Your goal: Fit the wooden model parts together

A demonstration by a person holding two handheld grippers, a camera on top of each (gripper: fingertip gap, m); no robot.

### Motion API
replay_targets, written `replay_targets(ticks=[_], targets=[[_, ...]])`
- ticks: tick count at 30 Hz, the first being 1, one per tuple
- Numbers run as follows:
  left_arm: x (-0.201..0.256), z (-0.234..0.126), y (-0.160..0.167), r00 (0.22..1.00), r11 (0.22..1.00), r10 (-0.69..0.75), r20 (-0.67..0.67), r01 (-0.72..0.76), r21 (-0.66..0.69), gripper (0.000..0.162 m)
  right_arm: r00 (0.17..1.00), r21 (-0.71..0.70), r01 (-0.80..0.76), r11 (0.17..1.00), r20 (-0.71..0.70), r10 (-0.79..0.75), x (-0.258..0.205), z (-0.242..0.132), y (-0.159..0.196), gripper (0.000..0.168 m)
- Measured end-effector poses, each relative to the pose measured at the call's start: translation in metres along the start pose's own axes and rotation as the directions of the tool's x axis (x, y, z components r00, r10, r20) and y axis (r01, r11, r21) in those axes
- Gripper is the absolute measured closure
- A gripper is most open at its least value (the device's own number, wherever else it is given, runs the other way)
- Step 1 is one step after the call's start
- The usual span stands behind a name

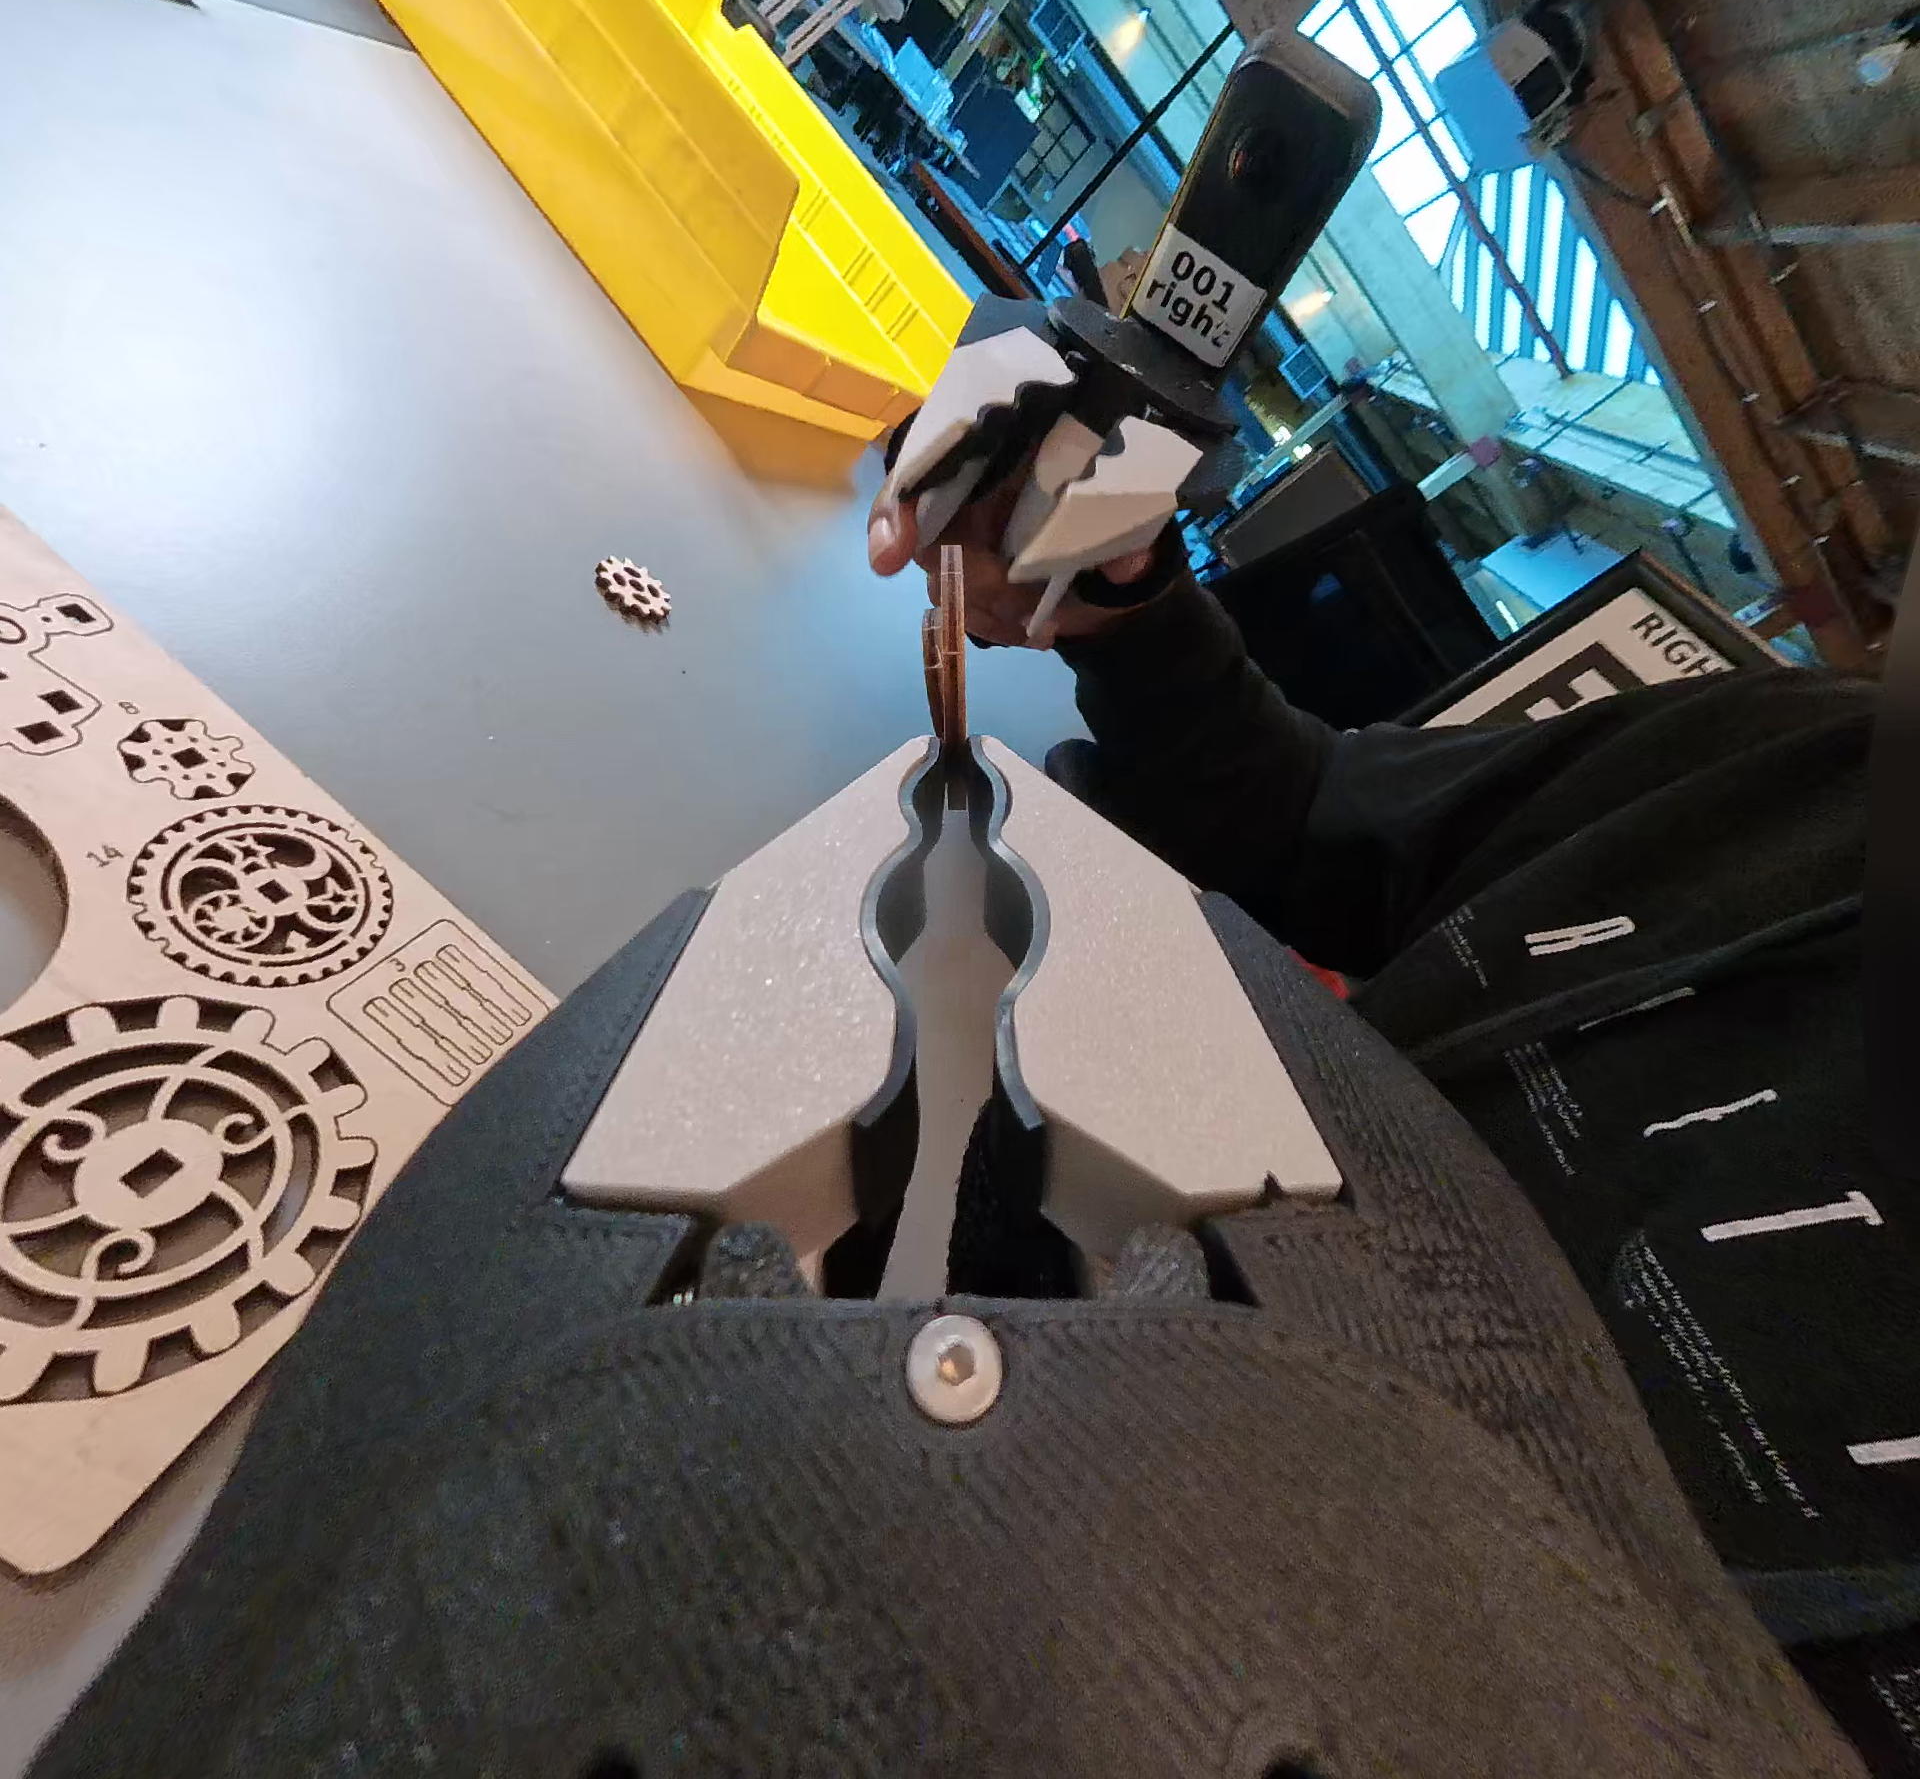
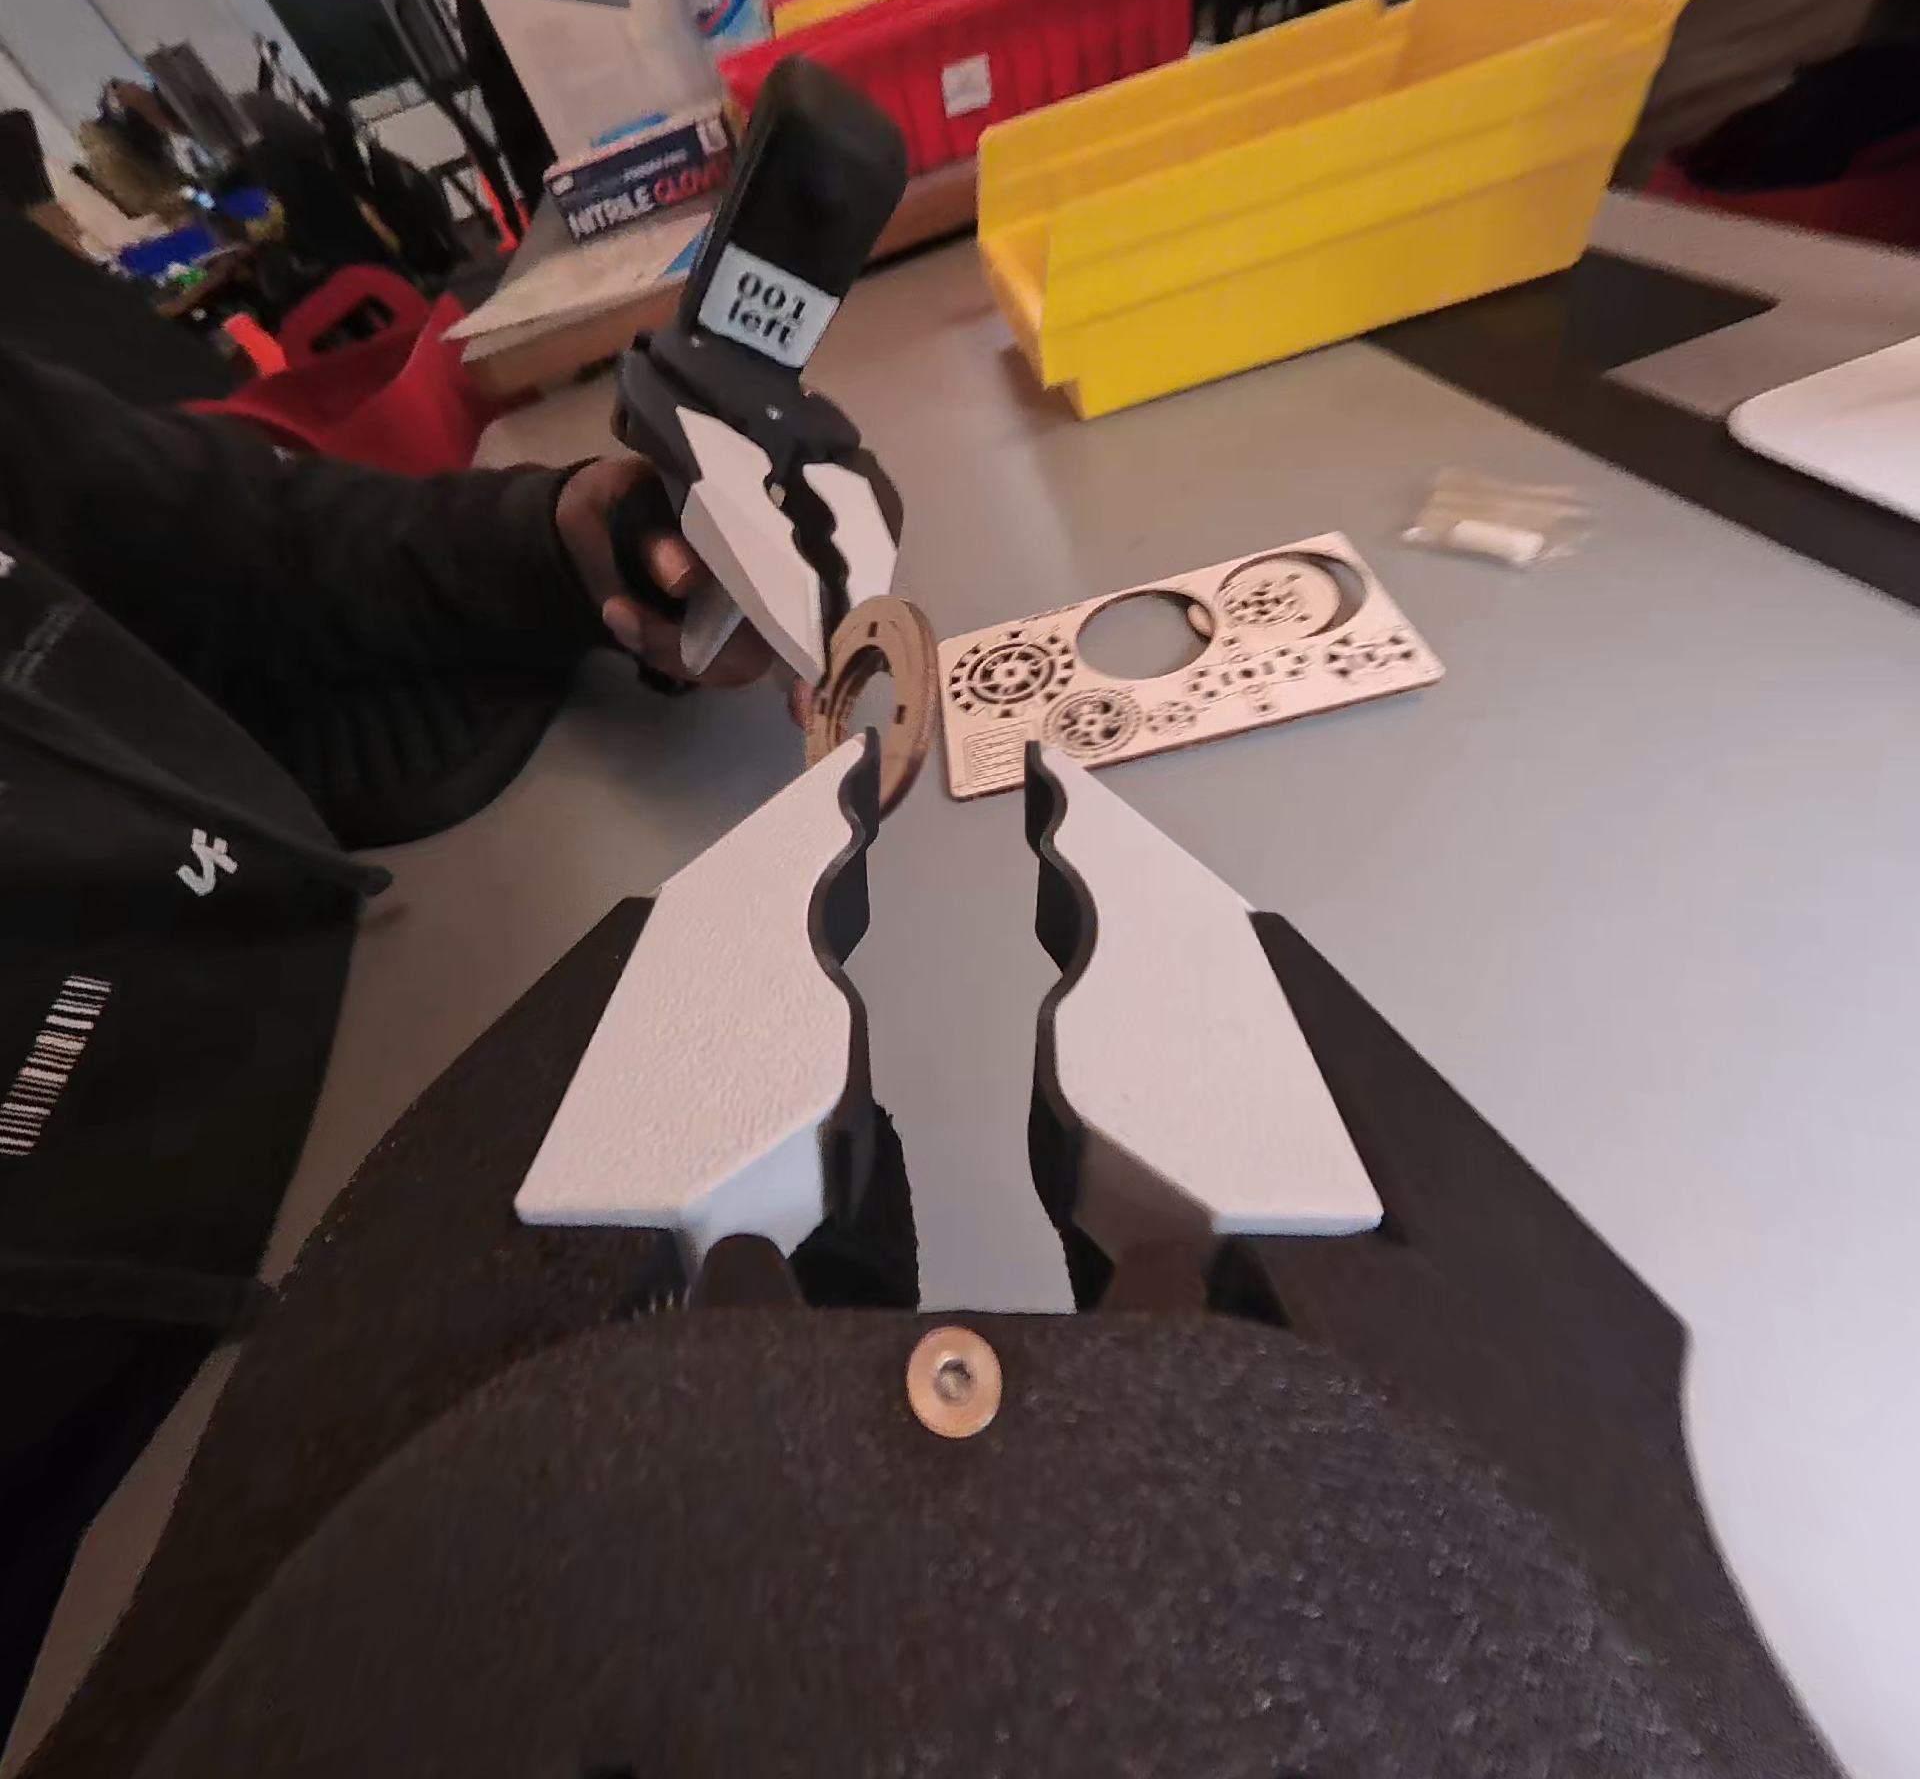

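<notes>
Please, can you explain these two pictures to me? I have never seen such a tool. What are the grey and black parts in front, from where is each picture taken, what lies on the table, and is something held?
A person holds two hand tools, one in each hand. Each has two jaws and a camera looking forward along them, so every picture shows its own tool at the bottom.

In the left wrist view, the left gripper is shut on a wooden ring piece, seen edge-on. The right gripper shows farther off.

In the right wrist view, the right gripper is open and empty, its jaws close to the same ring piece.

On the grey table lie a flat wooden sheet of cut gear parts, one small loose gear, a small clear bag and a yellow bin.
</notes>
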State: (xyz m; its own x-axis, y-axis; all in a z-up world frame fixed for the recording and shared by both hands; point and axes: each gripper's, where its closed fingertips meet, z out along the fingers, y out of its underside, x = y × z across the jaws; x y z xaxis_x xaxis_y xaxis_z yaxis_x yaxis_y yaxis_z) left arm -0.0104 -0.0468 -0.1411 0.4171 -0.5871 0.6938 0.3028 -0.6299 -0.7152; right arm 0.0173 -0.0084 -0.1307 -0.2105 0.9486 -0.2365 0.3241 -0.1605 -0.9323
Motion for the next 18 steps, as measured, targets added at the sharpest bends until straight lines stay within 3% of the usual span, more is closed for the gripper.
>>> replay_targets(ticks=[8, 18], targets=[[0.000, 0.008, 0.011, 1.000, 0.999, 0.014, 0.025, -0.013, -0.051, 0.160, 0.999, -0.079, 0.020, 0.997, -0.035, -0.023, -0.008, 0.027, 0.012, 0.160], [-0.004, 0.008, 0.015, 0.996, 0.994, -0.093, -0.005, 0.093, -0.060, 0.160, 0.981, -0.169, 0.103, 0.980, -0.143, -0.128, -0.003, 0.030, 0.022, 0.159]])
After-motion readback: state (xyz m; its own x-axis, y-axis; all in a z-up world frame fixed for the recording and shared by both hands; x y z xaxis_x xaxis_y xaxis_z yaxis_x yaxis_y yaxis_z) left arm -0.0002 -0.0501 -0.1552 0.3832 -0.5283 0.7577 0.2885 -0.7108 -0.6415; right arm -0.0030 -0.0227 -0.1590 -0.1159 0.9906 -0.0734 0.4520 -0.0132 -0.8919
